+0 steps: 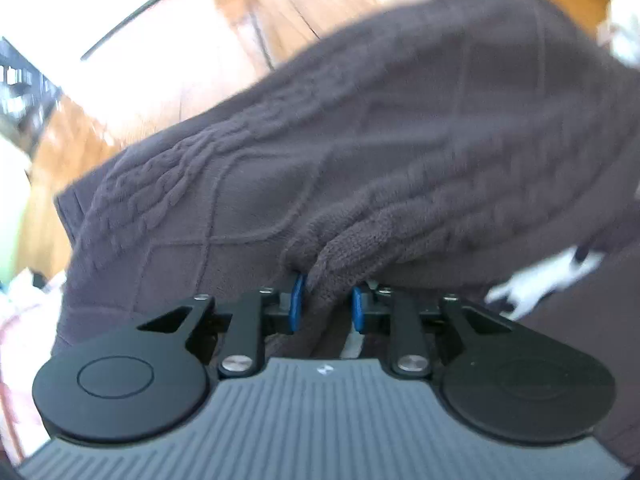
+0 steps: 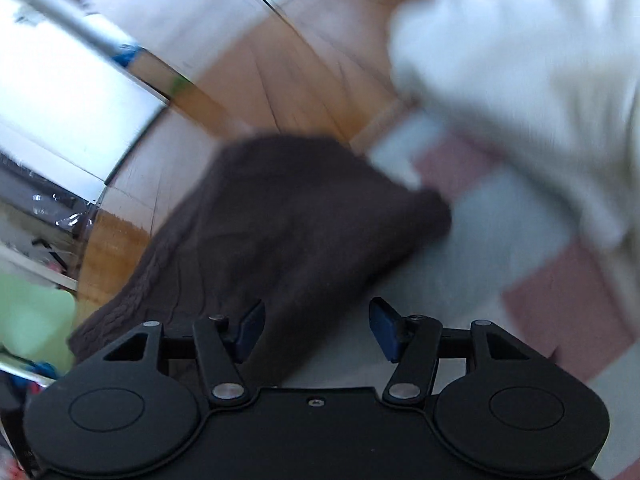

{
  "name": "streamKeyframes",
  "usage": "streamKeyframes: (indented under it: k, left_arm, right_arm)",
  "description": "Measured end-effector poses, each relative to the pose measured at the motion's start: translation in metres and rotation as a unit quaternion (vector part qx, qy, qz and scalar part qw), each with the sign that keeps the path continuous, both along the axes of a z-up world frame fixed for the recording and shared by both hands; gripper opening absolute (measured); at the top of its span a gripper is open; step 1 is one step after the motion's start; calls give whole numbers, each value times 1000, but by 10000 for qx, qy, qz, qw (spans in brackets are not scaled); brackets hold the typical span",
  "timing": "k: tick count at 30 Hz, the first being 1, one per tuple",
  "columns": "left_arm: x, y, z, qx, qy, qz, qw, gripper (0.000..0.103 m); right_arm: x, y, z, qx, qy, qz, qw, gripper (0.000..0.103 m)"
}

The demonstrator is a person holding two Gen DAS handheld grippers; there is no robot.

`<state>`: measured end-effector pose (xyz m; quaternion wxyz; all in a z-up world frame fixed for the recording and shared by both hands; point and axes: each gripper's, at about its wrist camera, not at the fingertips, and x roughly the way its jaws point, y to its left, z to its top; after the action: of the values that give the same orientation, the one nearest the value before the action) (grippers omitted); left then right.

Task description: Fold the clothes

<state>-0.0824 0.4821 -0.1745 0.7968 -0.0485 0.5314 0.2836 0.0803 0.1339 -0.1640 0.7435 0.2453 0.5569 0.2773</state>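
Observation:
A dark purple-brown cable-knit sweater [image 1: 360, 128] fills the left wrist view, lying over a wooden floor. My left gripper [image 1: 326, 300] is shut on a bunched fold of the sweater, which passes between its blue pads [image 1: 298, 300]. In the right wrist view the same sweater [image 2: 288, 216] hangs in front of my right gripper [image 2: 316, 330], whose jaws stand wide apart with nothing between the pads. The right view is motion-blurred.
Wooden floor [image 1: 248, 28] lies beyond the sweater. A pale cream garment pile [image 2: 520, 52] sits at the upper right of the right wrist view over a pink and grey checked mat [image 2: 560, 288]. A green object [image 2: 32, 316] is at the left edge.

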Motion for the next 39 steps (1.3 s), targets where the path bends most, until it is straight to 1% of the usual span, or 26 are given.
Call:
streamKeyframes:
  k: [2,3,5,6,8,9,10,11,12,13,15,18,20,23,24,25,26,27,29,31,33,34,35,36,38,39]
  left_arm:
    - [-10,17,11,-282,-290,205,9990,22]
    - [-14,26,15,-462,-432,272,9976,22]
    - [-22,49,19,-929,-770,474,9916,22]
    - [-25,53,19,-1074,-883,530,9889,22]
    - [-32,61,19,-1361,-1108,641,9824,23]
    - [-34,63,19,-1459,-1191,679,9798,24]
    - [-34,57,20,-1360,-1148,646,9819,24]
    - [-34,51,20,-1261,-1105,612,9839,25]
    - [-34,45,20,-1161,-1062,578,9858,26]
    - [-33,40,21,-1062,-1019,544,9876,30]
    - [-33,21,22,-770,-860,412,9925,35]
    - [-36,-8,15,-443,-522,147,9975,46]
    - [-37,-21,5,-366,-293,-26,9989,47]
    - [-31,-28,-23,-137,354,-127,9992,52]
    - [-31,-26,-26,4,410,-53,9991,62]
    - [-34,-22,-24,153,292,53,9994,56]
    - [-37,-17,-20,303,189,188,9992,43]
    - [-43,-9,-15,439,121,446,9980,7]
    - [-62,2,7,572,-309,953,9933,6]
    - [-95,3,42,858,-861,1463,9817,6]
    - [-128,-1,71,1033,-1274,1829,9693,6]
    - [-143,-3,78,960,-1347,1913,9675,6]
    - [-152,-4,78,851,-1306,1944,9684,6]
    - [-157,-6,73,753,-1160,1922,9716,7]
    - [-156,-8,51,560,-610,1700,9820,7]
    - [-153,-7,37,479,-232,1582,9860,10]
  right_arm:
    - [1,-6,-8,578,466,-266,9969,65]
    - [4,-5,-11,732,681,-408,9942,66]
    - [4,2,-9,716,857,-668,9915,73]
    - [3,8,-10,538,910,-781,9913,77]
    - [8,22,-7,349,902,-952,9907,78]
    - [10,28,-6,261,895,-1036,9902,77]
    - [15,37,0,27,919,-1018,9905,64]
    - [20,47,11,-181,649,-825,9943,36]
    - [25,57,22,-383,343,-611,9968,15]
    - [28,66,37,-404,-37,-434,9982,15]
    - [30,75,76,-155,-788,-259,9964,15]
    - [32,83,134,411,-1635,-185,9855,14]
    - [35,86,157,716,-1875,-202,9794,14]
    - [38,92,177,1107,-2074,-240,9717,14]
    - [38,94,182,1182,-2147,-240,9692,14]
    - [37,97,186,1227,-2249,-189,9664,14]
    - [35,96,193,1229,-2360,-145,9638,14]
    - [31,94,199,1226,-2471,-104,9611,14]
    - [14,80,210,1361,-2680,12,9538,13]
    - [-9,53,207,1454,-2878,112,9465,13]
    - [-35,22,182,1086,-2600,363,9588,13]
    - [-48,6,168,888,-2445,493,9643,12]
    - [-61,-9,155,690,-2288,622,9690,12]
    - [-70,-16,132,393,-1916,824,9772,12]
    - [-84,-23,85,-214,-1086,1306,9852,13]
    - [-88,-23,70,-460,-888,1489,9838,13]
